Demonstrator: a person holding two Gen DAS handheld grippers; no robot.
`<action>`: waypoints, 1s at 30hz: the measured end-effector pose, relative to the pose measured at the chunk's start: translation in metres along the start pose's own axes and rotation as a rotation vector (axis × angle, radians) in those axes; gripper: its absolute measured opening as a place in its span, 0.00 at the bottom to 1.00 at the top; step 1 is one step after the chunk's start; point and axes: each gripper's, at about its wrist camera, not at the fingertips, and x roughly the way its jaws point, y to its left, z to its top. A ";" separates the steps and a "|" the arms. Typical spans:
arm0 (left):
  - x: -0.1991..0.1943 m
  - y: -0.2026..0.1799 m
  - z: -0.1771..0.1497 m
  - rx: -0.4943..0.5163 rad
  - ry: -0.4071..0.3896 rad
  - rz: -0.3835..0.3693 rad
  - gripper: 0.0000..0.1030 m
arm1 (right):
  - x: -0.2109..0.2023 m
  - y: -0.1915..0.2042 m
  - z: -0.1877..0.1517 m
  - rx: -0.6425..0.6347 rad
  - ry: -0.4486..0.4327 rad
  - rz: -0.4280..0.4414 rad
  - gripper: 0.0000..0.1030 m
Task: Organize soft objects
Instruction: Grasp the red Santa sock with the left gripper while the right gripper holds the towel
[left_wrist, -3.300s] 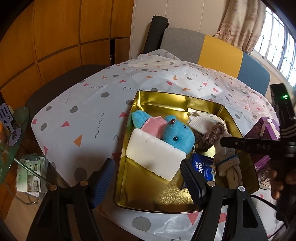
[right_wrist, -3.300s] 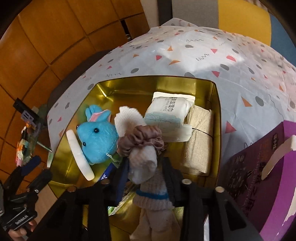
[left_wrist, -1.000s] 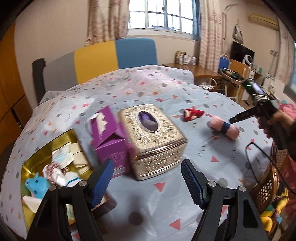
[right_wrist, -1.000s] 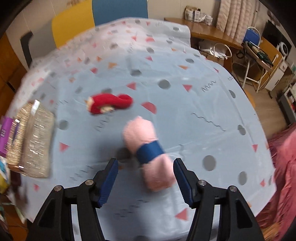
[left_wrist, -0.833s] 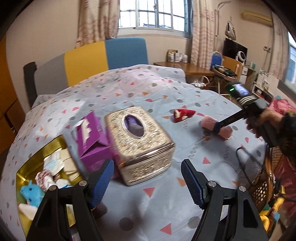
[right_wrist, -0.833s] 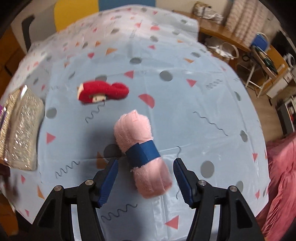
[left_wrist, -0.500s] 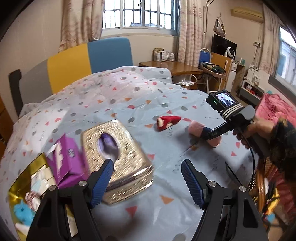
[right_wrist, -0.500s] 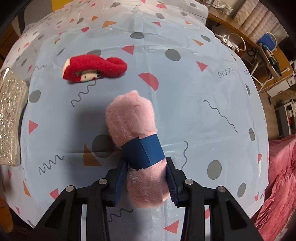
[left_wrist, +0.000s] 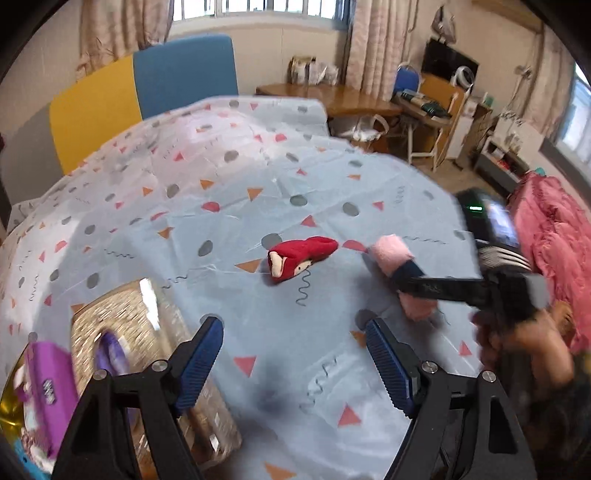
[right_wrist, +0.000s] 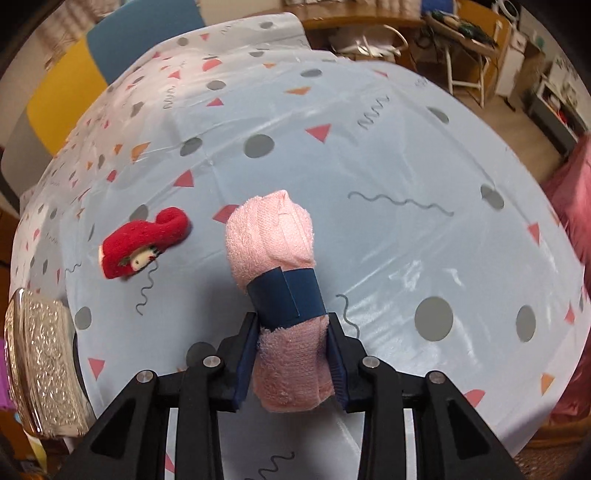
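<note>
From the left wrist, we see a desk (left_wrist: 258, 192) under a blue patterned cloth in a curtained room. Our left claw (left_wrist: 295, 360) hangs over it, jaws opening and empty. Beyond lie a red plush toy (left_wrist: 301, 254) and a gold tissue box (left_wrist: 147, 332).

From the right wrist, our right claw (right_wrist: 291, 356) pinches a rolled pink towel (right_wrist: 275, 236), blue-banded, lying on the cloth beside the toy.

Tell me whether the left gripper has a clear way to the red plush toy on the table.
Probably yes. The left gripper is open with nothing between its jaws, and only bare tablecloth lies ahead of it before the red toy. The right gripper grips the pink towel off to one side.
</note>
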 end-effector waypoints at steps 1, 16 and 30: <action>0.010 -0.001 0.005 -0.005 0.011 0.008 0.78 | -0.001 -0.001 -0.002 0.012 0.000 0.007 0.35; 0.165 -0.020 0.052 0.052 0.210 0.103 0.78 | 0.007 0.000 0.005 0.012 0.020 0.020 0.38; 0.159 -0.015 0.063 -0.003 0.163 0.010 0.26 | 0.007 0.000 0.003 -0.011 0.022 0.016 0.39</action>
